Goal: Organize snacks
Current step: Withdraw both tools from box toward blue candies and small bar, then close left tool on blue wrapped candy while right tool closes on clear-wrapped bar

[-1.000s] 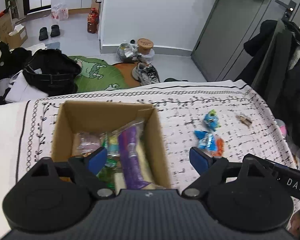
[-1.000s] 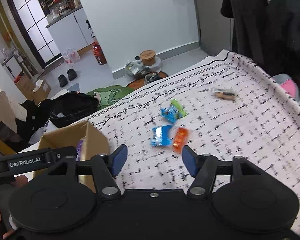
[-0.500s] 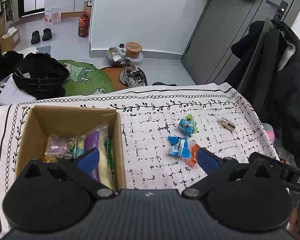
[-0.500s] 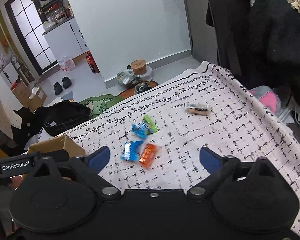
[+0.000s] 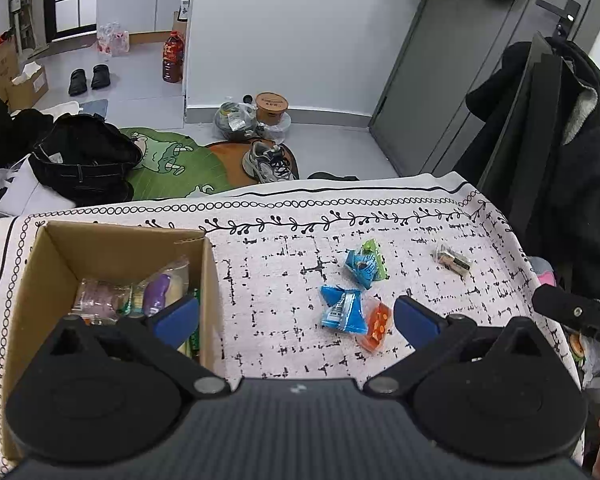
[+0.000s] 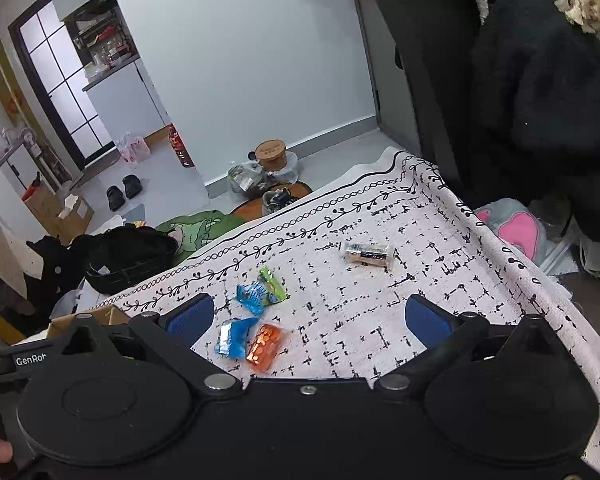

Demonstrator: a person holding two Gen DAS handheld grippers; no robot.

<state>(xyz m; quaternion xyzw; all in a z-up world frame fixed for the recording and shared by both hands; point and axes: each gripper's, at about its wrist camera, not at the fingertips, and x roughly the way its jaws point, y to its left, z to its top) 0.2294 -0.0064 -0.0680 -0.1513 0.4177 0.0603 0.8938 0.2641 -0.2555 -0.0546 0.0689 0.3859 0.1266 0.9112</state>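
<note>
A cardboard box on the patterned tablecloth holds several snack packets, among them a purple one. To its right lie a blue-and-green packet, a blue packet, an orange packet and a small clear-wrapped bar. My left gripper is open and empty above the cloth between the box and the packets. My right gripper is open and empty above the blue packet and orange packet, with the blue-and-green packet and the bar beyond.
The tablecloth ends at its far edge and right edge. Dark coats hang at the right. Shoes, bags and clothes lie on the floor behind the table.
Both grippers have pulled back and swung right; both have opened wider. The box has shifted left in the left view and the loose packets now sit closer to both grippers.
</note>
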